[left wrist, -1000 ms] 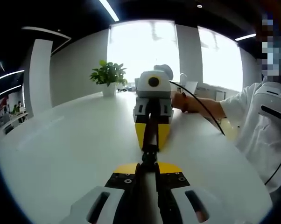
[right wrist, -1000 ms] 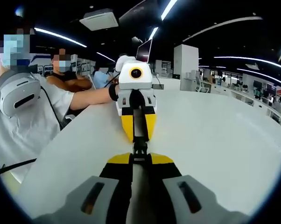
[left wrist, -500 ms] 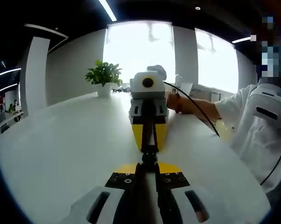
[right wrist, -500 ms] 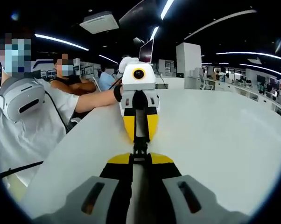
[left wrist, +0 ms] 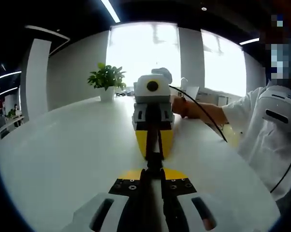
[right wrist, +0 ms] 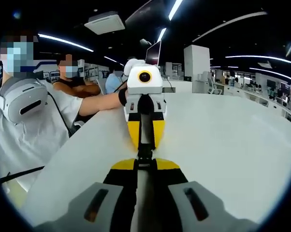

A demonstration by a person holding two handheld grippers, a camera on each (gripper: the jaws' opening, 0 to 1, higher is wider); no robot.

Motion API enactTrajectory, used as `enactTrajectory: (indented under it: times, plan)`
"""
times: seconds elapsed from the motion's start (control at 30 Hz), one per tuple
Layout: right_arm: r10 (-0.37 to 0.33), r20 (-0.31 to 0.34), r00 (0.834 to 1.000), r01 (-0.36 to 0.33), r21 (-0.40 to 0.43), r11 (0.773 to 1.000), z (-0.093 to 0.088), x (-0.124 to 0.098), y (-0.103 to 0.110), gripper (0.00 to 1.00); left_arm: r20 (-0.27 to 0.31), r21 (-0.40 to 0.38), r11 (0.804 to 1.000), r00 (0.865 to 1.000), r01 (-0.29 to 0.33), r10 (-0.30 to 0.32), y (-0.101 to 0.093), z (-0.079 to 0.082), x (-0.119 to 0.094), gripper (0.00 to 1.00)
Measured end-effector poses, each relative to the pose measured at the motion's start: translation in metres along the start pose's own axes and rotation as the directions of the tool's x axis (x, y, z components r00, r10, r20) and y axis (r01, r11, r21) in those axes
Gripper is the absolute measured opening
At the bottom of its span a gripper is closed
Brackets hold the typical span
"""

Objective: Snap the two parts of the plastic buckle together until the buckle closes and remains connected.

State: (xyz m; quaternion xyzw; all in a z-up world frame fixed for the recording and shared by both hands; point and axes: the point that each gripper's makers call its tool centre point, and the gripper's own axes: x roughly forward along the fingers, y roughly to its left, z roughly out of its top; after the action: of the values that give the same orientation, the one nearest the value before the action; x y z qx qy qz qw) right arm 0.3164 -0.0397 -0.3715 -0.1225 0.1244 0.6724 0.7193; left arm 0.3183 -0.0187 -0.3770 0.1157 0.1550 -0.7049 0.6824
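The black plastic buckle (left wrist: 154,160) hangs above the white table (left wrist: 63,145), stretched between two grippers that face each other tip to tip. In the left gripper view my left gripper (left wrist: 154,172) is shut on the buckle's near end, and the right gripper (left wrist: 154,145) with yellow jaws is shut on the far end. From the right gripper view, my right gripper (right wrist: 144,165) is shut on the buckle (right wrist: 144,153), and the left gripper (right wrist: 144,137) holds the other end. The joint between the two halves is too small to make out.
A potted plant (left wrist: 107,79) stands at the table's far edge. The person (left wrist: 269,130) in a white shirt sits at the table's right side, with a black cable running along the arm. Another seated person (right wrist: 73,84) and a monitor (right wrist: 152,52) are beyond.
Both grippers stay shut, tip to tip, on the buckle. The facing gripper looks a little nearer and both views have shifted slightly.
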Motion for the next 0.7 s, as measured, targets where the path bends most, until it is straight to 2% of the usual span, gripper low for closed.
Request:
enactTrajectory:
  times: [0.7]
  plan:
    - [-0.019, 0.008, 1.000, 0.019, -0.026, 0.999, 0.0015, 0.0016, -0.0010, 0.11, 0.014, -0.005, 1.000, 1.000, -0.021, 0.021, -0.0016, -0.0002, 0.0006, 0.12]
